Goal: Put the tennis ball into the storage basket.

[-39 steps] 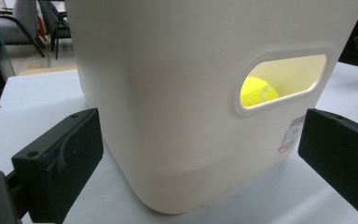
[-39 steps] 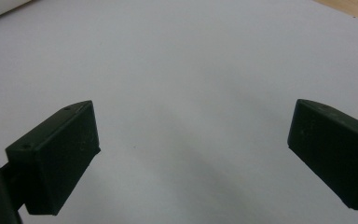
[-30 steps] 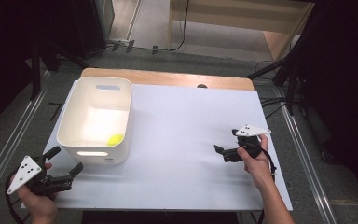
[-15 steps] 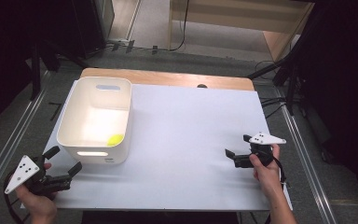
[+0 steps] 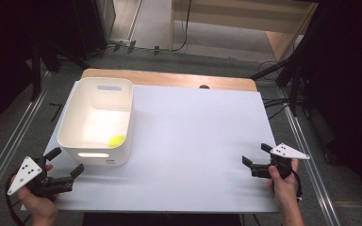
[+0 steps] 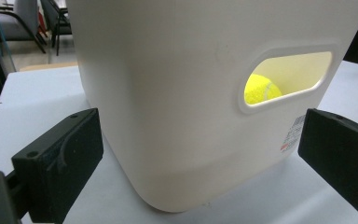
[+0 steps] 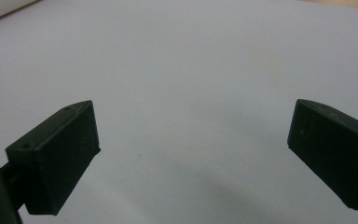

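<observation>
The left gripper (image 5: 66,165), jaws spread, faces the white bin (image 5: 75,136) holding a tennis ball (image 6: 262,89). The right gripper (image 5: 255,155), jaws spread and empty, hovers over bare desk (image 5: 198,141).

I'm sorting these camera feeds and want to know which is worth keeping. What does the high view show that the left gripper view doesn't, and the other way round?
The high view alone gives the right gripper, jaws open over bare table, and the floor around the table. The left gripper view alone gives a label low on the white bin's wall. Both show the white bin, the yellow ball inside it, and the left gripper open, close to the bin.
</observation>
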Motion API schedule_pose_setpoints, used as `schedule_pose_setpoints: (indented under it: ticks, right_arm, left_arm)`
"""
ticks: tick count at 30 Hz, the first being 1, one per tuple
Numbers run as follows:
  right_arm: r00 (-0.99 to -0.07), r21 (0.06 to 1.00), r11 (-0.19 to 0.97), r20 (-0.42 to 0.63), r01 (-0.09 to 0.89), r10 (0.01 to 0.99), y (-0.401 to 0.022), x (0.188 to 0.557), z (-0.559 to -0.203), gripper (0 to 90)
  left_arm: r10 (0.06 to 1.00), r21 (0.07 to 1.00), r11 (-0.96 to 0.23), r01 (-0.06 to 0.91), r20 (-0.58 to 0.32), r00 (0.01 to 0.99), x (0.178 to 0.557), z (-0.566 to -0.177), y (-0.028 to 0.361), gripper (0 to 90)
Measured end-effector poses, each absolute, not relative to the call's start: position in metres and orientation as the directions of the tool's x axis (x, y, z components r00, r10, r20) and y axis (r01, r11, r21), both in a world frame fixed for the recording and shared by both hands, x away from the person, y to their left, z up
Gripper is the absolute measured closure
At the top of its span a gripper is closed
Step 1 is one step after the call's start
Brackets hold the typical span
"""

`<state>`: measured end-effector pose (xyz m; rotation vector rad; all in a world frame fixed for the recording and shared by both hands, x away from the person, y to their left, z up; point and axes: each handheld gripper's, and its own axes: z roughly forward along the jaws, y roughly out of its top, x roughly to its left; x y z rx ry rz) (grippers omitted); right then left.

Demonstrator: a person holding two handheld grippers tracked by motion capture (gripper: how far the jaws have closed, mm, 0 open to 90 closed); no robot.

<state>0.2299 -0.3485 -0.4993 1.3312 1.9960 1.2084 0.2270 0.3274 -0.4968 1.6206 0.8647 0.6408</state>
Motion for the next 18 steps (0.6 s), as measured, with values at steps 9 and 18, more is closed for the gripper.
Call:
schedule_pose_setpoints:
  ticks: [9,18]
  right_arm:
    - [-0.387,0.871,0.084,0.127,0.484,0.913,-0.365,0.216,-0.507,0.8]
    - [-0.382,0.869,0.078,0.133,0.489,0.915,-0.367,0.216,-0.512,0.8]
  left_arm:
    - [0.814,0.974,-0.105,0.198,-0.030,0.580,0.226,-0.496,0.326,0.1]
    - [0.811,0.974,-0.110,0.200,-0.028,0.584,0.227,-0.496,0.326,0.1]
